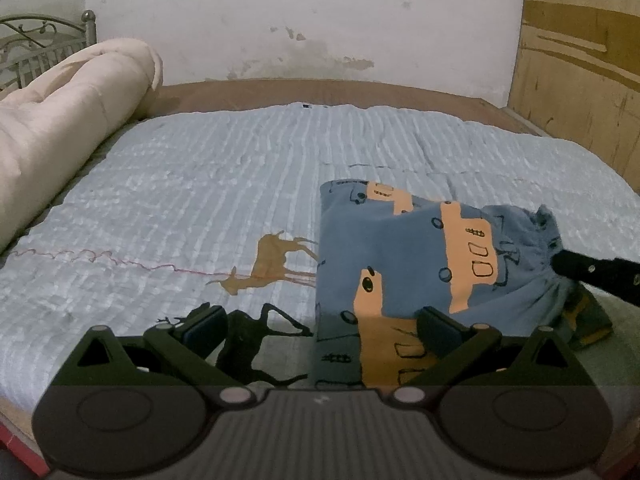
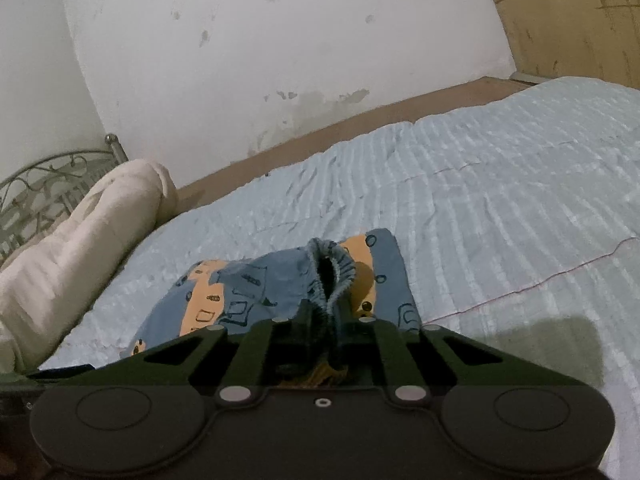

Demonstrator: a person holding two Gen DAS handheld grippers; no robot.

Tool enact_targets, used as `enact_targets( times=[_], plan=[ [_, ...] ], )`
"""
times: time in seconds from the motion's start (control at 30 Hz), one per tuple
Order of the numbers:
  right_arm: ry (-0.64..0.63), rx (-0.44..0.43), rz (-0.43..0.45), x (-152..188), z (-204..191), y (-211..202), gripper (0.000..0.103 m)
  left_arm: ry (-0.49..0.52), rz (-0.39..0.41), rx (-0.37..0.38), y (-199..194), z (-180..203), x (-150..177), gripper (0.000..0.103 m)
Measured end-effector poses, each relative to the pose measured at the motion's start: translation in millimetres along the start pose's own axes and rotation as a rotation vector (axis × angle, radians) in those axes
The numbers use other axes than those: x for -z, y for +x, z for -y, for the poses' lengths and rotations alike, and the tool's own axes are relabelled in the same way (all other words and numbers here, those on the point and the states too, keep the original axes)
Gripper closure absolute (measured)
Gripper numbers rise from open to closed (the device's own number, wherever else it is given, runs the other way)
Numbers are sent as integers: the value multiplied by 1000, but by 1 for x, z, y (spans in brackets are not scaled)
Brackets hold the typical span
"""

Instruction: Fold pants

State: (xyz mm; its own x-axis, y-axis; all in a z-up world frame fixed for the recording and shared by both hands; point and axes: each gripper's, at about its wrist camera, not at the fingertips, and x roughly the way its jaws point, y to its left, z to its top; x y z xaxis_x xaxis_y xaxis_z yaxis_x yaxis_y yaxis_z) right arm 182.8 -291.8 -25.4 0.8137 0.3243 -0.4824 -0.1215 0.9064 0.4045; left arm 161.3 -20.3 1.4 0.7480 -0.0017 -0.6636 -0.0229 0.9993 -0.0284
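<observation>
Small blue pants (image 1: 404, 256) with orange vehicle prints lie folded on the light blue bedspread (image 1: 200, 208). My left gripper (image 1: 320, 324) is open and empty, just in front of the pants' near left edge. My right gripper (image 2: 324, 320) is shut on the gathered elastic waistband (image 2: 334, 276) of the pants (image 2: 240, 292) and holds it lifted. In the left wrist view the right gripper's fingers (image 1: 592, 272) reach in from the right and pinch the waistband (image 1: 548, 232).
A rolled cream quilt (image 1: 60, 128) lies along the bed's left side by a metal headboard (image 1: 36, 44). A white wall (image 1: 304, 20) stands behind the bed. A wooden board (image 1: 580, 60) is at the right.
</observation>
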Motion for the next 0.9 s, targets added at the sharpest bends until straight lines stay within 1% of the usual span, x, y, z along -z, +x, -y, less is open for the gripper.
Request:
enact_targets(
  times=[0.13, 0.27, 0.37, 0.5, 0.63, 0.67, 0.7, 0.8, 0.83, 0.87, 0.9],
  plan=[
    [3, -10, 49, -7, -2, -12, 95, -16, 24, 2, -7, -2, -4, 1],
    [2, 11, 92, -16, 0, -25, 95, -17, 26, 8, -7, -1, -5, 1],
    [0, 21, 61, -17, 3, -22, 94, -13, 0, 0, -1, 1, -1, 1],
    [-9, 62, 10, -6, 6, -9, 93, -7, -19, 4, 3, 1, 4, 1],
    [-24, 93, 4, 0, 6, -6, 91, -9, -19, 8, 2, -1, 3, 1],
    [-35, 99, 4, 0, 5, -6, 89, -7, -16, 7, 2, -1, 2, 1],
    [-48, 106, 5, 1, 3, -5, 87, -5, -13, 7, 1, -1, 1, 1],
    [-110, 146, 32, 1, -5, -9, 76, 1, 4, 10, -1, 0, -4, 1],
    [-131, 158, 45, 1, -9, -10, 65, 4, 11, 9, -1, 0, -8, 1],
    [-150, 159, 57, 0, -12, -11, 51, 7, 16, 6, -1, 0, -11, 1],
    [-167, 157, 67, -1, -15, -11, 45, 10, 21, 2, 0, 1, -14, 1]
  ],
)
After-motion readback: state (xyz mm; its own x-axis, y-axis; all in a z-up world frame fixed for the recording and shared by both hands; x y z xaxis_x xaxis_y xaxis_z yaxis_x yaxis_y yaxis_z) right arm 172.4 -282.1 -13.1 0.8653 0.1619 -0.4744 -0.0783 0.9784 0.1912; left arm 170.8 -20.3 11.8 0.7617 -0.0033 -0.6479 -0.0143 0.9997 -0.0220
